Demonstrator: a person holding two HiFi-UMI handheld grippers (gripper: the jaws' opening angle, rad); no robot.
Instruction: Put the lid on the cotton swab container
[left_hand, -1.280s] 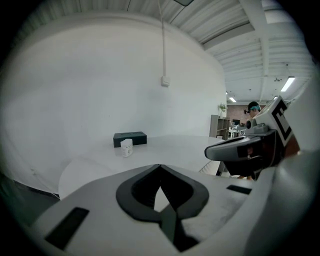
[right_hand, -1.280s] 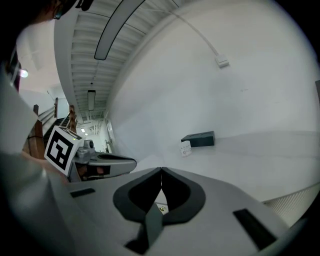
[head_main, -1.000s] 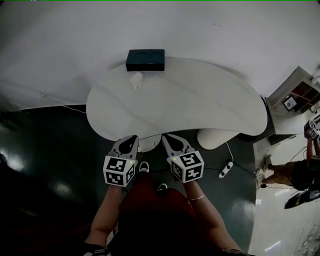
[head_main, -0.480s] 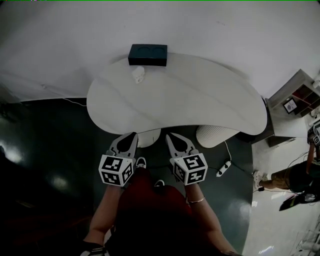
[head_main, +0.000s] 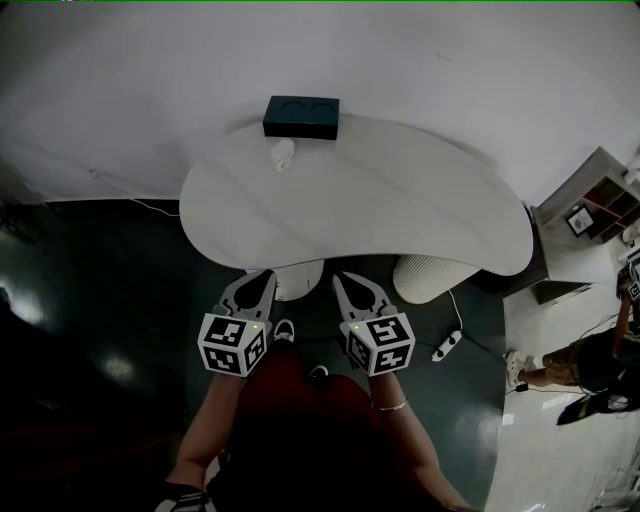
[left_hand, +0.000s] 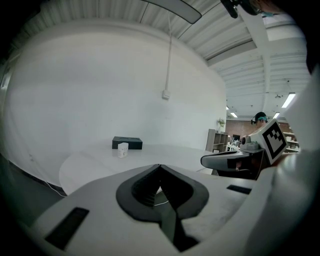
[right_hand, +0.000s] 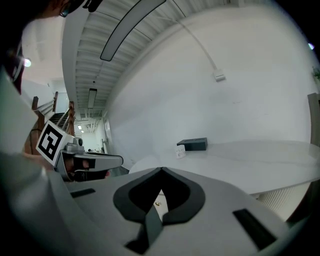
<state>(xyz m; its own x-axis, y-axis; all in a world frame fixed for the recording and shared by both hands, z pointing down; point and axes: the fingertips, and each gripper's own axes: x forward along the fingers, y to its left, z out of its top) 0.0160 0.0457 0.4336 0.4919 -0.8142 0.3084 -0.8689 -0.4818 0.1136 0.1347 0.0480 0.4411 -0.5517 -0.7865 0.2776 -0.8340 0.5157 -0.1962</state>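
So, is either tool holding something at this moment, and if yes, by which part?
Nothing is held. The left tool and the right tool both have jaws closed together, empty; the small white container stands far off on the table.

No lettering, brand or number can be read on any of my feeds. The cubes on the left gripper and the right gripper carry only black-and-white square markers, which are patterns, not words. The small white container on the table is too small on my screens for me to read any print. A dark framed sign on the shelf at far right is just as illegible.
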